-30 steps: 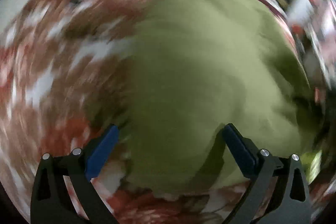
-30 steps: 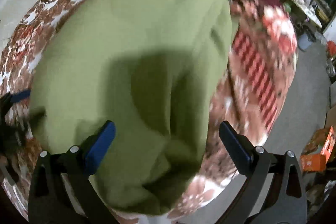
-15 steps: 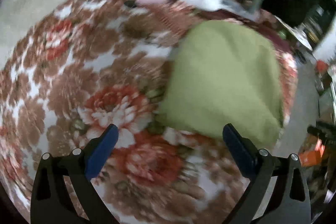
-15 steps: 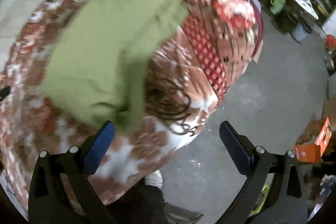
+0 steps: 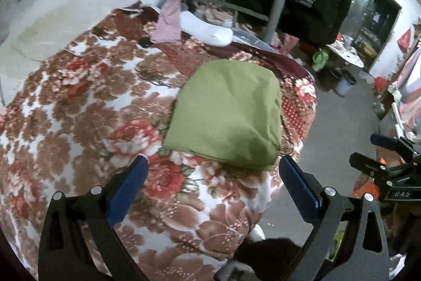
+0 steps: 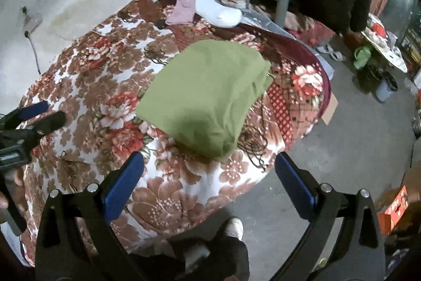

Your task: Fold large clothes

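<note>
your left gripper (image 5: 213, 186) hangs with jaws wide and holding nothing, and the folded green garment (image 5: 226, 112) lies at twelve o'clock on the floral blanket (image 5: 79, 107). your right gripper (image 6: 209, 182) is spread wide too, the garment at eleven o'clock. only the left view catches the right gripper, at three o'clock; only the right view shows your shoe (image 6: 234, 227) at six and the left gripper (image 6: 34, 113) at nine.

My left hand-held gripper (image 5: 213, 173) is spread wide with nothing between its blue pads (image 5: 129, 188). My right hand-held gripper (image 6: 209, 170) is likewise wide apart, gripping nothing.
</note>
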